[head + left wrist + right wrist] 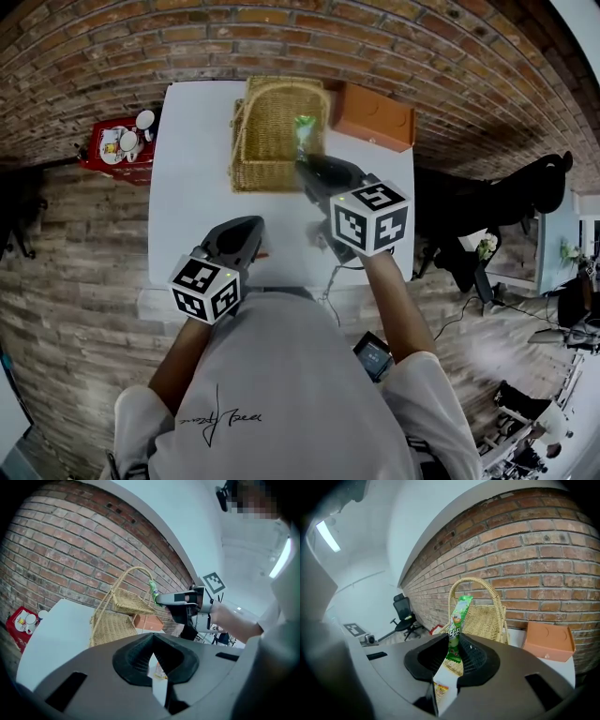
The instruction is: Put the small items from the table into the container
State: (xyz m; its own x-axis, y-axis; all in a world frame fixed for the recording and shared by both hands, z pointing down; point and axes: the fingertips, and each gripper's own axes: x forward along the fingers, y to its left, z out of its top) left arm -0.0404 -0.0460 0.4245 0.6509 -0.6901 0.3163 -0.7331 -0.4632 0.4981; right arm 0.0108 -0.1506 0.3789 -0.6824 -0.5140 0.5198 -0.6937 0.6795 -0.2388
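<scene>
The green snack packet [458, 620] is pinched by its lower end in my right gripper [451, 658], jaws closed on it. It stands up from them, hanging over the wicker basket [272, 141] at the far side of the white table [192, 206]. It looks light, thin and crinkly (a film sachet, I'd guess), so I expect it to flop rather than resist, and the film could slip between the pads. A hold near the sealed end, as now, seems safest.

I see nothing lying in the basket from the head view, though the packet and gripper cover part of its floor. Its tall handle arches across the opening, so a drop needs to pass beside it. Just right of the basket sits an orange box [375, 114], lid down, contents hidden.

My left gripper [153, 665] rests low at the near table edge, jaws pressed together on nothing. A small orange-yellow item [160, 671] shows on the table just beyond them.
</scene>
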